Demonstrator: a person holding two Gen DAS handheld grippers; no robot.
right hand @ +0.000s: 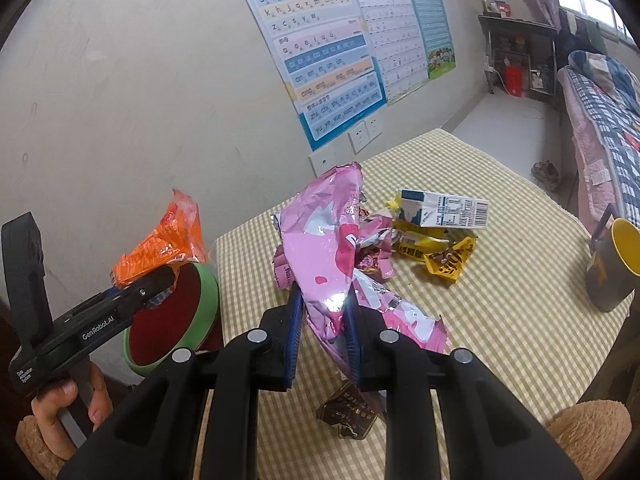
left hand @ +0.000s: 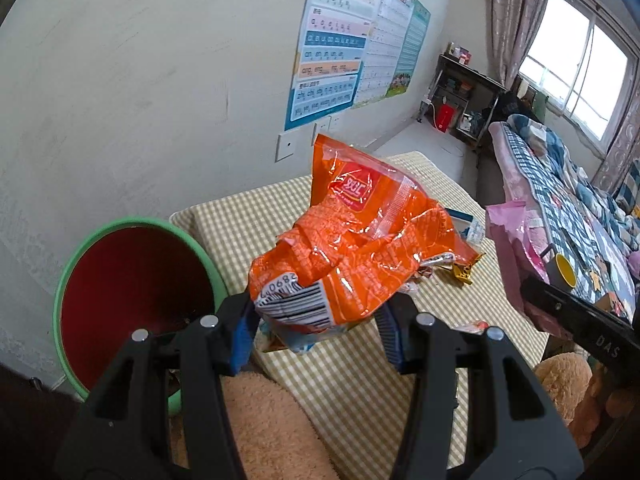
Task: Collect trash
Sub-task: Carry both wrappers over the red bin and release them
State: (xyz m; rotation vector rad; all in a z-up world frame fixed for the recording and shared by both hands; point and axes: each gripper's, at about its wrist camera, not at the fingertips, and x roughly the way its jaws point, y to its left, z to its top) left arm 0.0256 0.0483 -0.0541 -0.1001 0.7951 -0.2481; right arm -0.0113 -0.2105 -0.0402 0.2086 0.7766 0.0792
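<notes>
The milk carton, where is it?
In the right wrist view, the milk carton lies on the checked table, right of the pink wrapper, just behind the yellow wrappers.

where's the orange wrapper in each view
Left wrist: orange wrapper fills the centre, between the left gripper fingers.
Right wrist: it sits at left, in that gripper, above the bin.
Shared landmark: the green-rimmed red bin by the wall.
</notes>
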